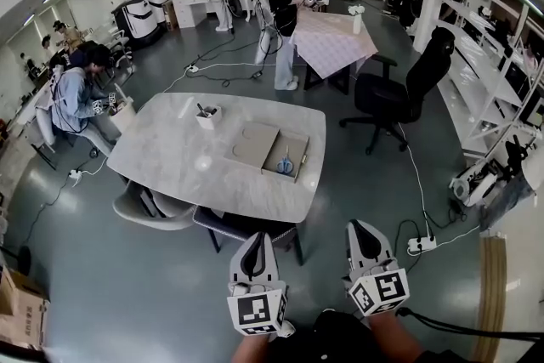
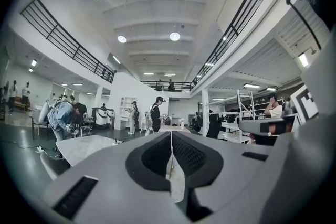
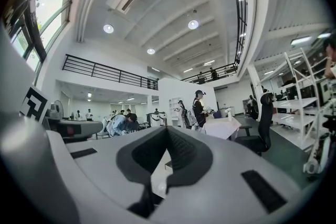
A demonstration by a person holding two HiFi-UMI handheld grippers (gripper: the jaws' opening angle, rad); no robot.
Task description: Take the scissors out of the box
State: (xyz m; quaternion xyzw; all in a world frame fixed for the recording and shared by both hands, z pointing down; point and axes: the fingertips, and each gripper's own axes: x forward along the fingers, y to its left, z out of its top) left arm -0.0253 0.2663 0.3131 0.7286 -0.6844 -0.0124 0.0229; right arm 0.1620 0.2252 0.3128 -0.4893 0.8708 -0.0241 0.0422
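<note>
One pair of scissors (image 1: 285,163) is seen inside the one open box (image 1: 299,144) on the table (image 1: 178,157), towards its right edge. One white cup (image 1: 207,116) is set farther back on the table. Two chairs (image 1: 153,210) are tucked at the table's near edge, between it and the grippers. The left gripper (image 1: 254,236) and right gripper (image 1: 361,225) are held well short of the table, jaws pressed together on nothing.

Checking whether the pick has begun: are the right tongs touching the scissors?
Apart. The head view shows the right tongs short of the table, floor between them and the scissors in the box.
</note>
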